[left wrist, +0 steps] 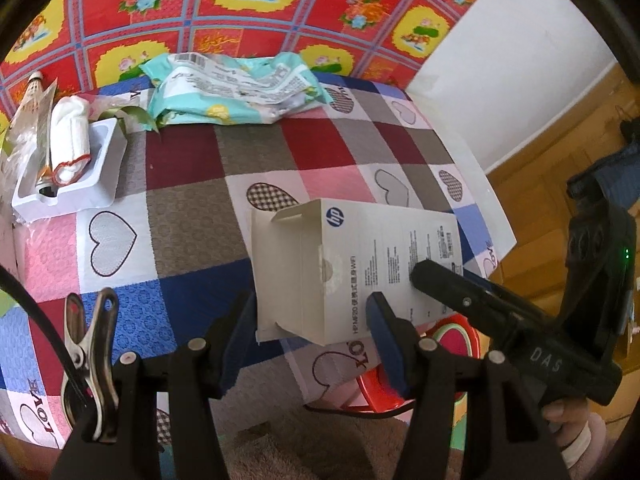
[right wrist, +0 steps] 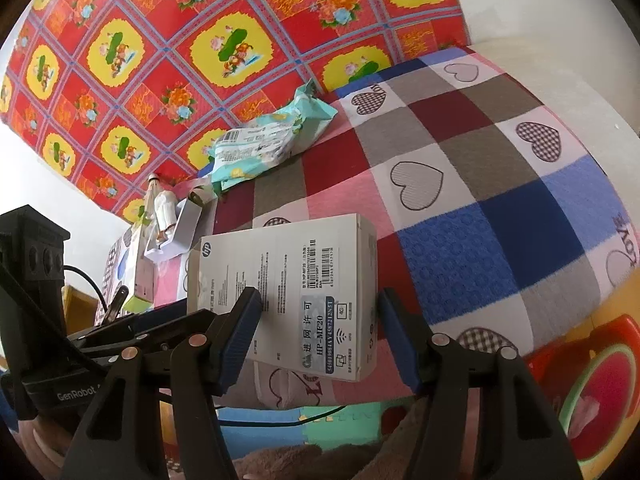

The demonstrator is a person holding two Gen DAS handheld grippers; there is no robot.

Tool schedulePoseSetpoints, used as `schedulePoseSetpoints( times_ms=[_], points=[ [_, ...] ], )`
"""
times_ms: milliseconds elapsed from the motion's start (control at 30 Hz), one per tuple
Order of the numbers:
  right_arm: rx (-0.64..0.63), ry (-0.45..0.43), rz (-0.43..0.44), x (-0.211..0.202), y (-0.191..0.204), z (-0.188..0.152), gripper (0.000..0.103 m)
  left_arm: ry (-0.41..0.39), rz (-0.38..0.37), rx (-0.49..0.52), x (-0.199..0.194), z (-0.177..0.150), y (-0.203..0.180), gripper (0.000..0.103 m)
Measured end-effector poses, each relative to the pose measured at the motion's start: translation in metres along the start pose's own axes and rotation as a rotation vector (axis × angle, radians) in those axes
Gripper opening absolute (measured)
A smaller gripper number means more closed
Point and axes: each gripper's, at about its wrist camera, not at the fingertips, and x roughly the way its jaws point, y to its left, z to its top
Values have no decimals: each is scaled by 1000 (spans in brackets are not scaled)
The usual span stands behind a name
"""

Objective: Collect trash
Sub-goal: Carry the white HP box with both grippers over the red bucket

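as seen from both wrist views, find the white printed cardboard box (left wrist: 352, 264) (right wrist: 288, 292), one end open with loose flaps, at the near edge of the worktop (left wrist: 192, 216) under its checked, heart-patterned cloth, and poking partly past that edge. lies lengthwise from side to side, open end toward the left tool (left wrist: 312, 300), barcoded end toward the right tool (right wrist: 320, 296).

read the left tool as part-open, with one finger just beside the box's open end and the other across the printed face. cannot tell whether pressing or merely overlapping. read the right tool as set fairly wide, with one of its fingers (left wrist: 432, 276) lying over the box's printed face and the other just beside the box's narrow side in its own view. again cannot tell whether gripped or only bracketed.

judge neither tool nearer: both right at the box, one toward each end. lying crosswise to both gaps rather than in line, so probably too long to span end to end. likely calls for a hold across the thin way, face to face.

beyond the box, toward the red and yellow flowered wall cloth (left wrist: 280, 20), note the crumpled teal plastic wrapper (left wrist: 236, 88) (right wrist: 272, 140). farther off on the box's open-end side, note the white plastic tray (left wrist: 100, 184) with a white roll in it. both well apart from the box, and probably later pickups.

mind the overhang: could tip off the edge if nudged rather than gripped.
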Motion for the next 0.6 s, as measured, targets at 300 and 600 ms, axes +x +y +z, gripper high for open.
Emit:
schedulePoseSetpoints(
  times_ms=[300, 600],
  points=[
    [38, -41, -24, -16, -7, -16, 62, 5, -22, 52, -3, -6, -12, 60],
    [81, -72, -61, -33, -18, -33, 62, 18, -48, 110, -1, -16, -29, 60]
  ],
)
